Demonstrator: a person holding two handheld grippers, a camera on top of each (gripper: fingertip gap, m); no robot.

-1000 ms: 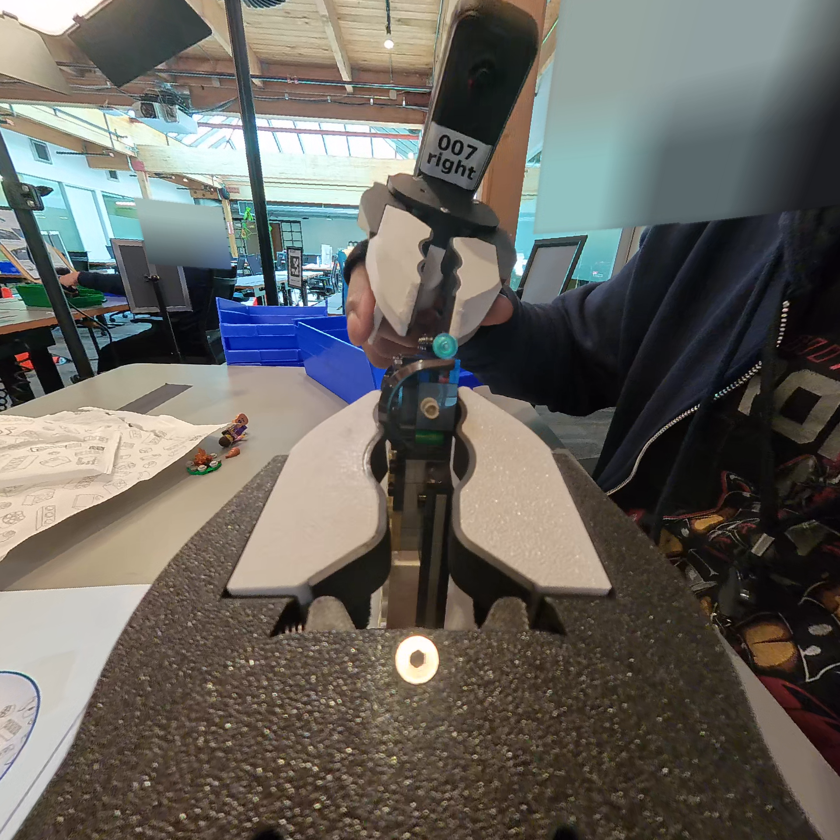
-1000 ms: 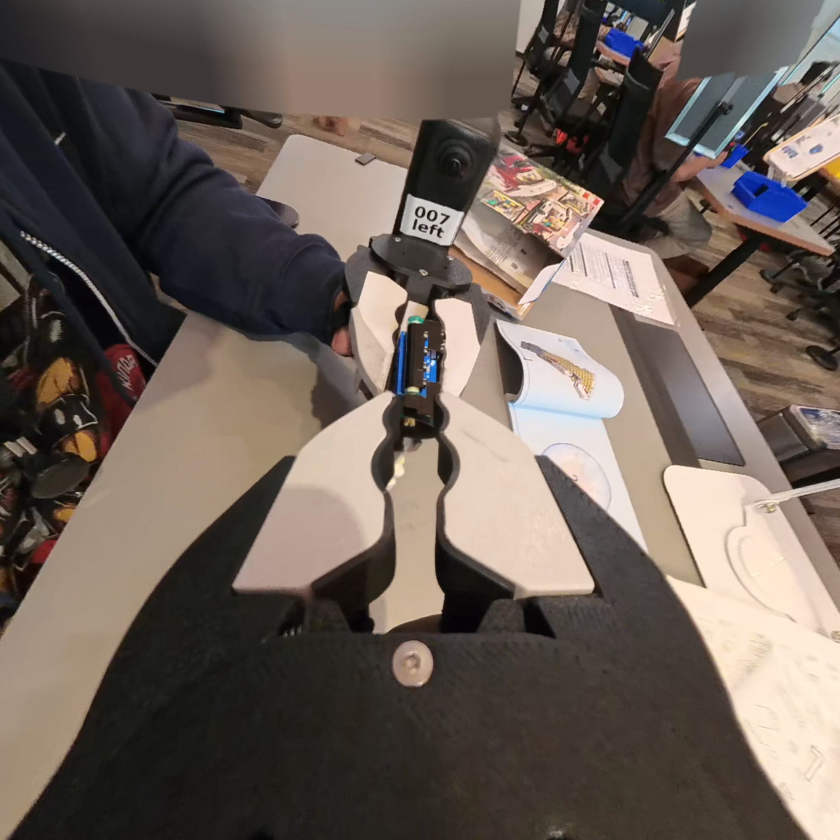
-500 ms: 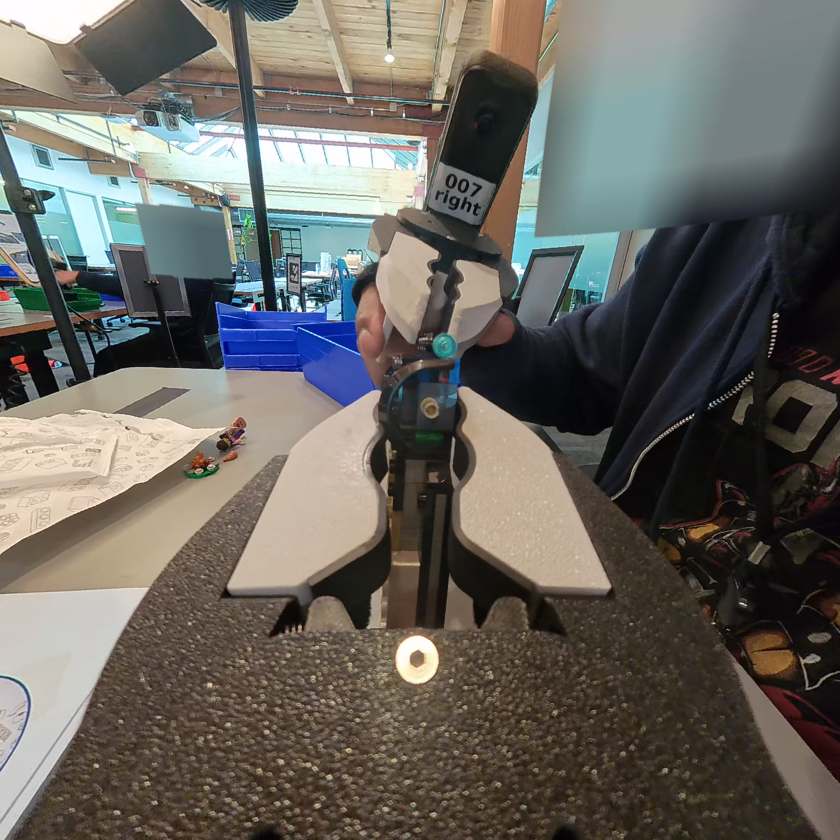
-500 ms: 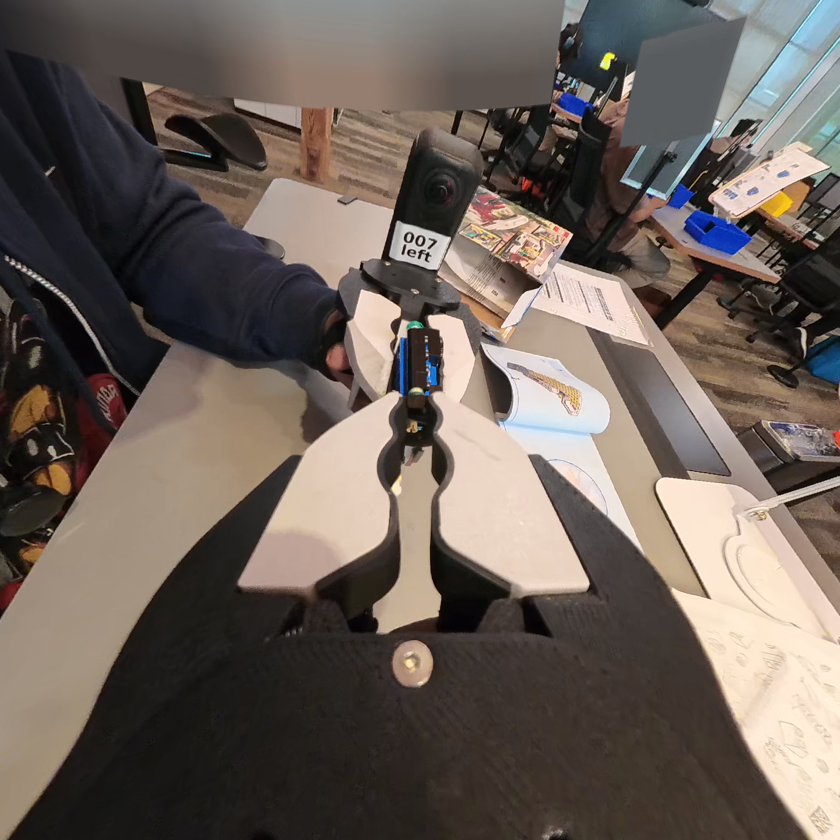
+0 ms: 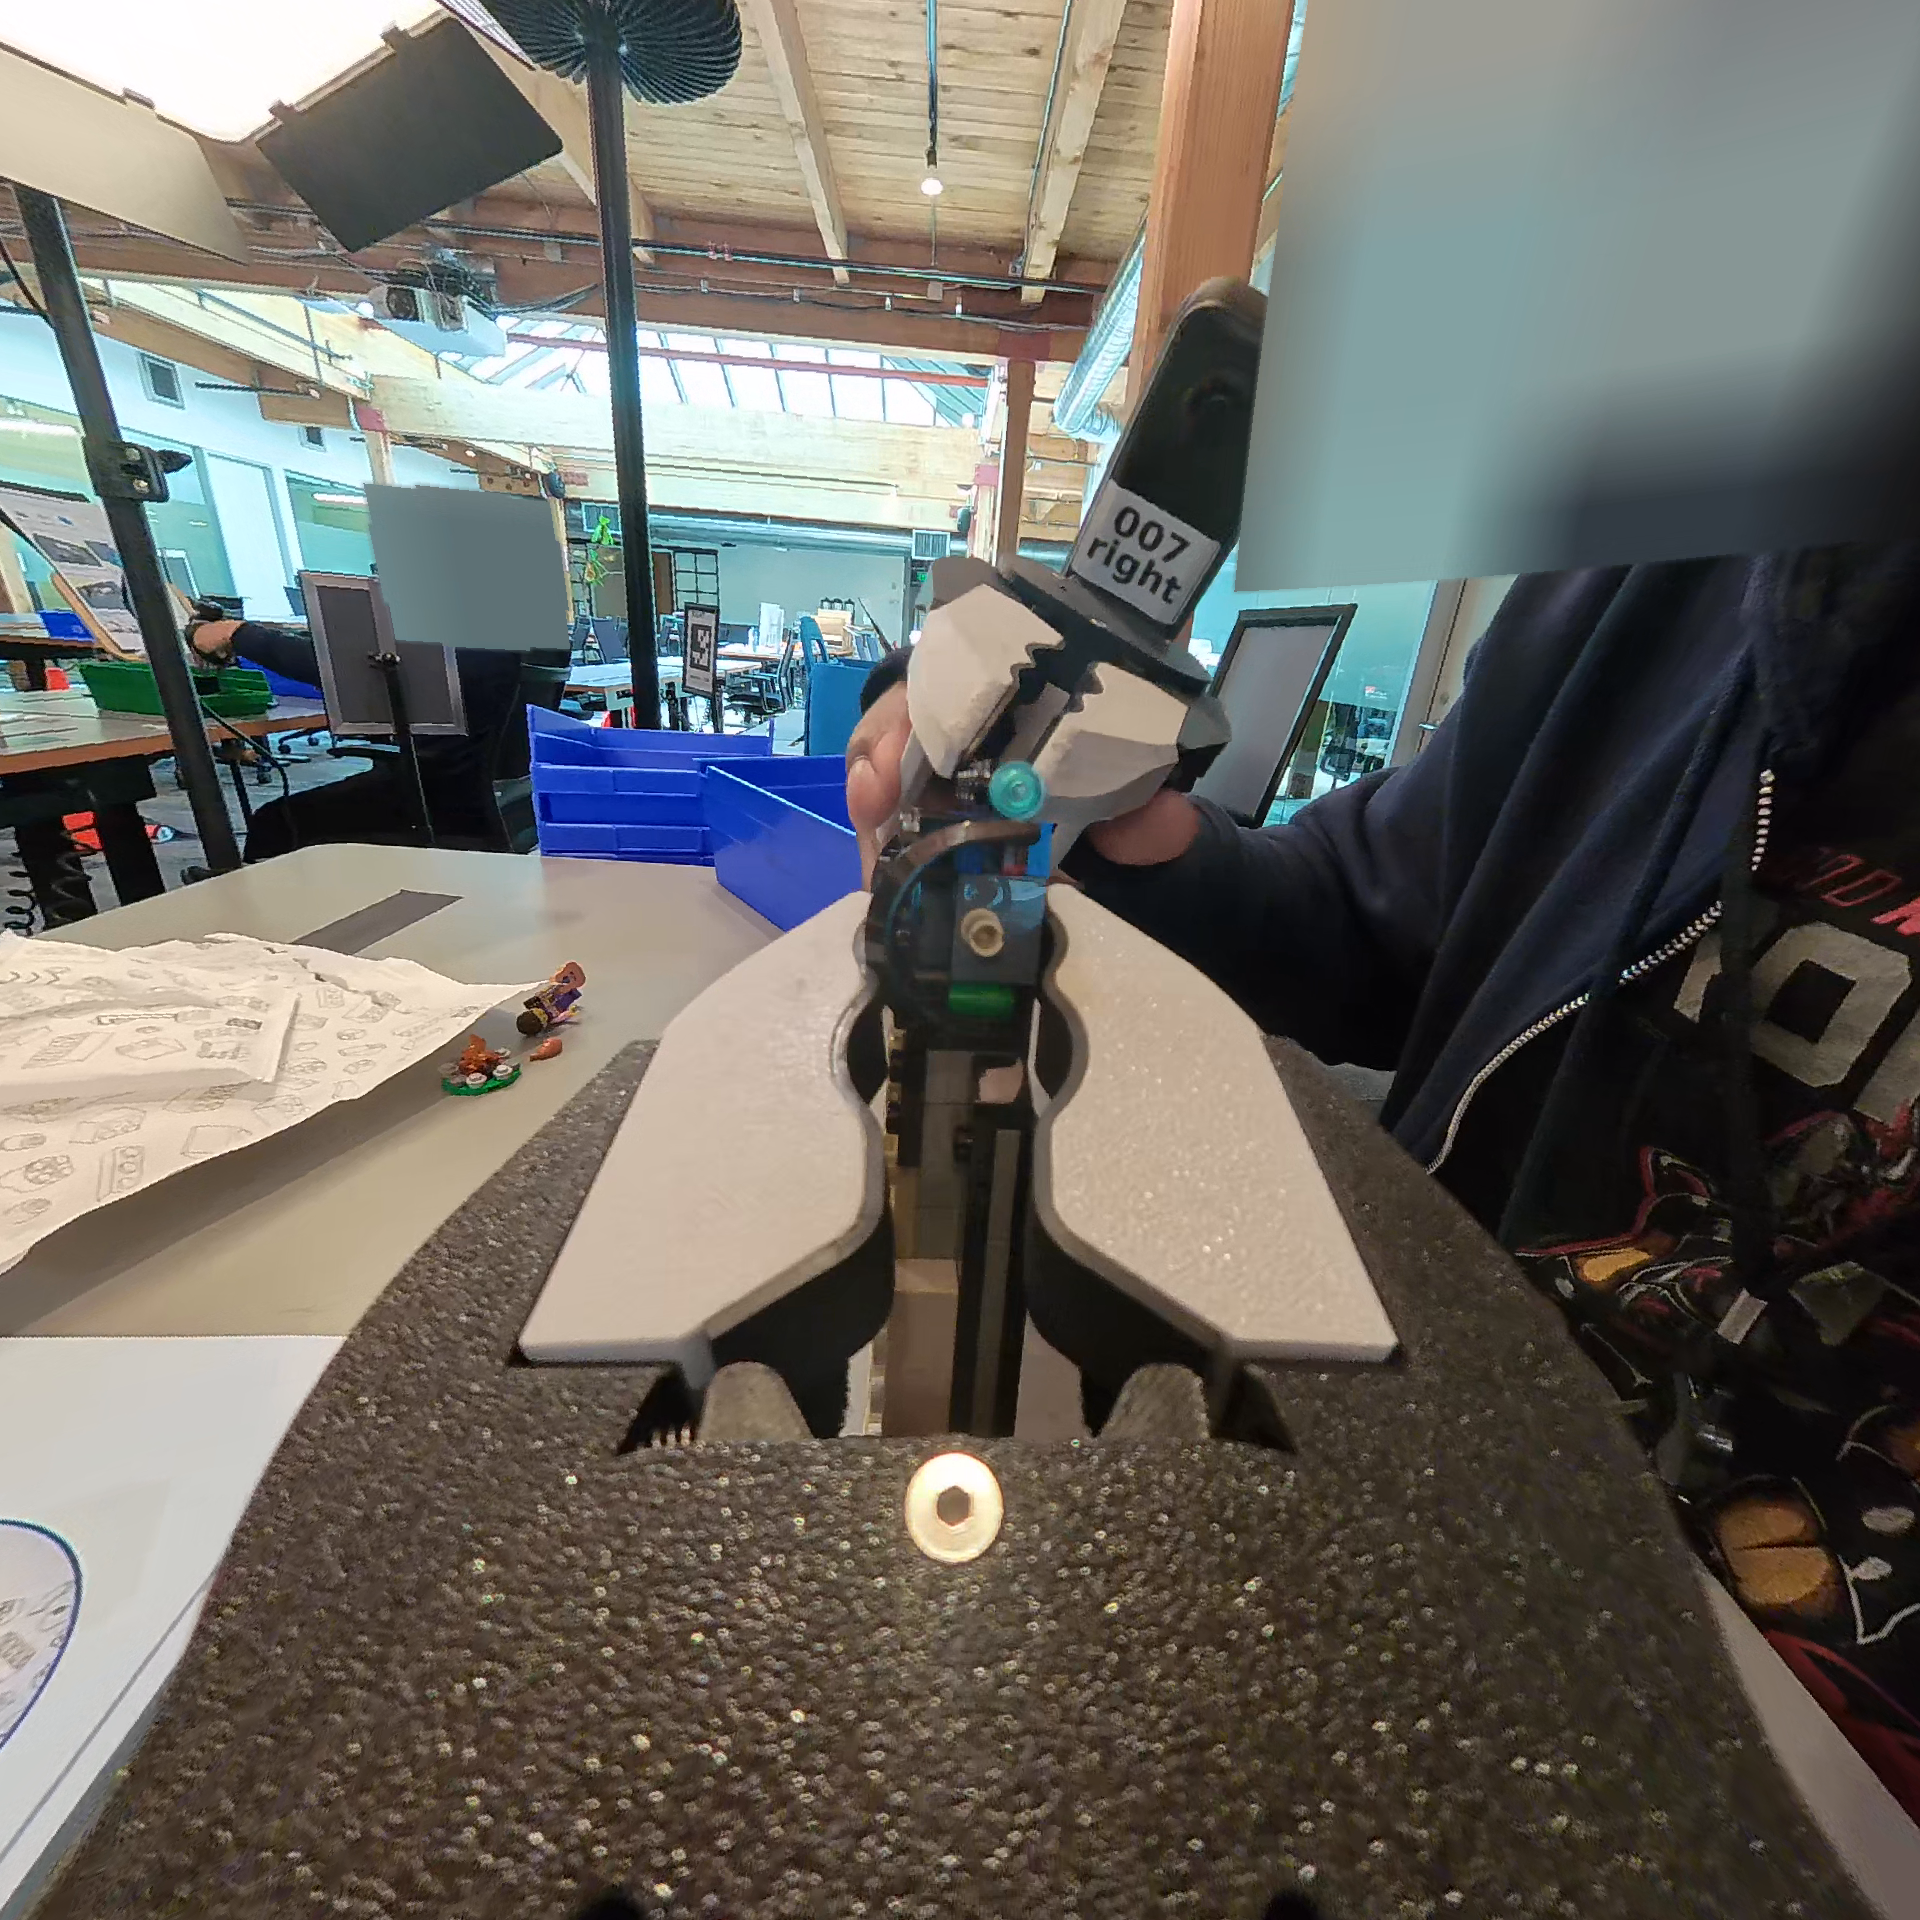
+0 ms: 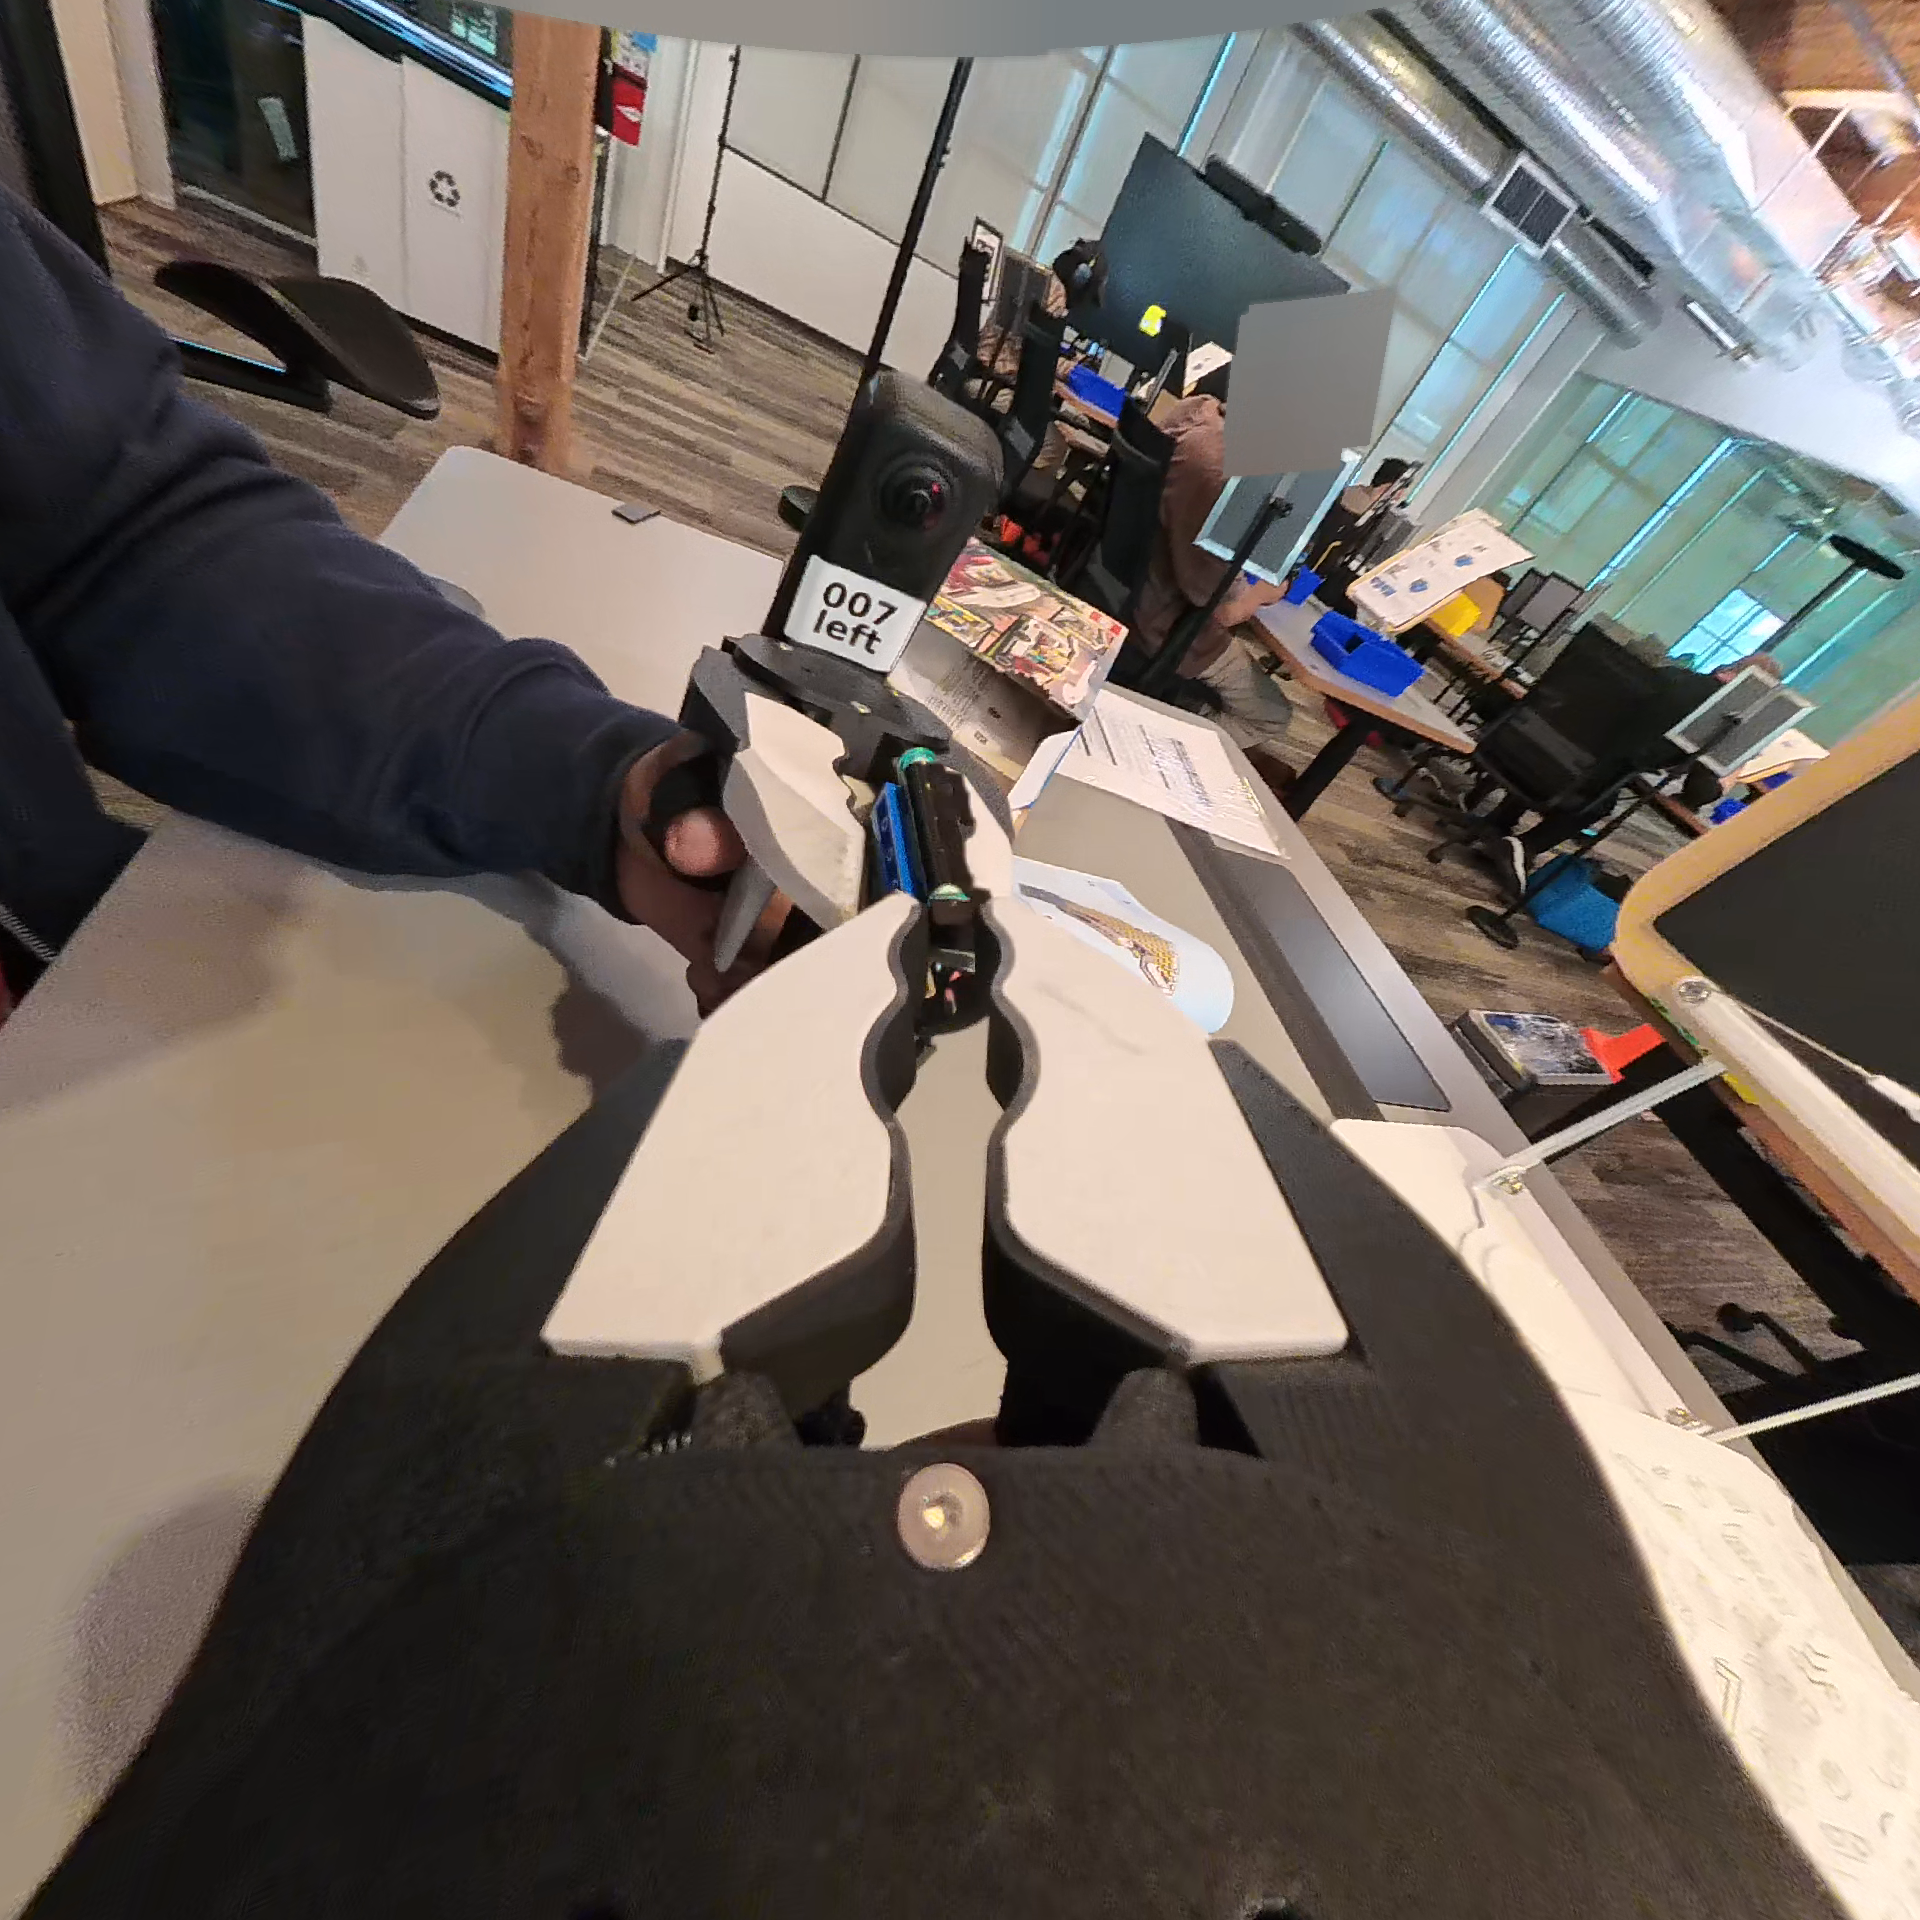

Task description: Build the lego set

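Observation:
My left gripper point(image 5: 961, 940) is shut on a small brick model point(image 5: 961, 997) of black and blue parts with a green piece and a tan stud, held in the air above the grey table point(image 5: 582, 914). My right gripper point(image 6: 951, 920) meets it tip to tip and is shut on the model's far black end point(image 6: 940, 831), where a teal round stud point(image 5: 1015, 790) sits. In the left wrist view the right gripper point(image 5: 1013, 774) leans to the right. In the right wrist view the left gripper point(image 6: 904, 831) holds the blue and black model.
A printed paper sheet point(image 5: 156, 1060), a small toy figure point(image 5: 556, 997) and a green-based piece point(image 5: 478, 1070) lie at the left. Blue bins point(image 5: 644, 790) stand behind. An open booklet point(image 6: 1132, 940), a picture box point(image 6: 1029, 623) and a white tray point(image 6: 1455, 1195) lie beyond. A person's dark sleeves flank both grippers. The tips of both grippers are at nearly the same place.
My right gripper's fingers have closed on the model's end, and it has tilted to the right and pitched up. The left gripper still grips the model as before.

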